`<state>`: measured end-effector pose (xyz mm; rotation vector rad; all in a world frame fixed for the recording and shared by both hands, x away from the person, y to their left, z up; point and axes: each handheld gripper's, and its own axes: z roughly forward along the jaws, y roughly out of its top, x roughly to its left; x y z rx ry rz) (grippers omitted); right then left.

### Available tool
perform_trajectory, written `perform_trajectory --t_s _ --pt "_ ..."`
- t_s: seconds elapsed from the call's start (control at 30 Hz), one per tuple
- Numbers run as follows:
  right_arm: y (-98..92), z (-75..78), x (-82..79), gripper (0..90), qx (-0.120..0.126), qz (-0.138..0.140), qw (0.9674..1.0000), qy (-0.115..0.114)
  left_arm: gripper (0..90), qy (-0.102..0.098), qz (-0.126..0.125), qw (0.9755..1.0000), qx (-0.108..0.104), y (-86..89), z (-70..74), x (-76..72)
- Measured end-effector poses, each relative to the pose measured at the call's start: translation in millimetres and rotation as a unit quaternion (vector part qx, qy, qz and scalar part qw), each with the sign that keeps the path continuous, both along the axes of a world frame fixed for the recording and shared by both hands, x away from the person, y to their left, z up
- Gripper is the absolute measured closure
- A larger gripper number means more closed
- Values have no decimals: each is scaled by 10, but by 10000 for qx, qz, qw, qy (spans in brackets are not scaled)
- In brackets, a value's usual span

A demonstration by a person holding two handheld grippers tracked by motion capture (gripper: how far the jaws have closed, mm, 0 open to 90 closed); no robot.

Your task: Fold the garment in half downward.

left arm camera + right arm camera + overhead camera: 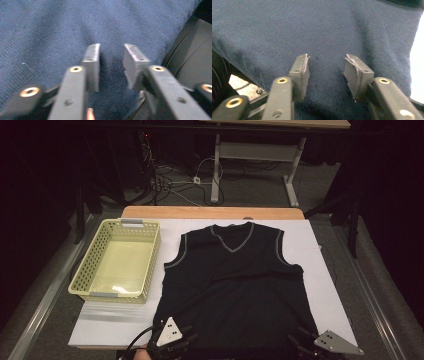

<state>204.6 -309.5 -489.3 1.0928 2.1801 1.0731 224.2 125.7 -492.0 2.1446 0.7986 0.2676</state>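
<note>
Your dark vest (234,275) lies flat and spread out on the white sheet of the desk (320,270), just right of the empty yellow basket (119,260), so no fold or move has started yet as far as the pictures show. Your left gripper (176,340) and right gripper (306,343) sit at the vest's near hem corners. In both gripper views the jaws stand spread over the cloth, pinching nothing; gripping the hem looks like your next step.
</note>
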Motion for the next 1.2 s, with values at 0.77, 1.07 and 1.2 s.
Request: perform_trajectory --t_s 0.77,1.07,1.2 --pt "4 96 -217 864 -7 551 9984 -142 855 38 -342 9989 -303 136 112 -203" --pt "-286 151 -1 607 451 -510 9970 -372 445 -149 102 9989 -442 -6 95 -16" --pt "-446 81 69 555 457 -1006 9937 -182 419 -56 112 9993 -365 -69 68 51"
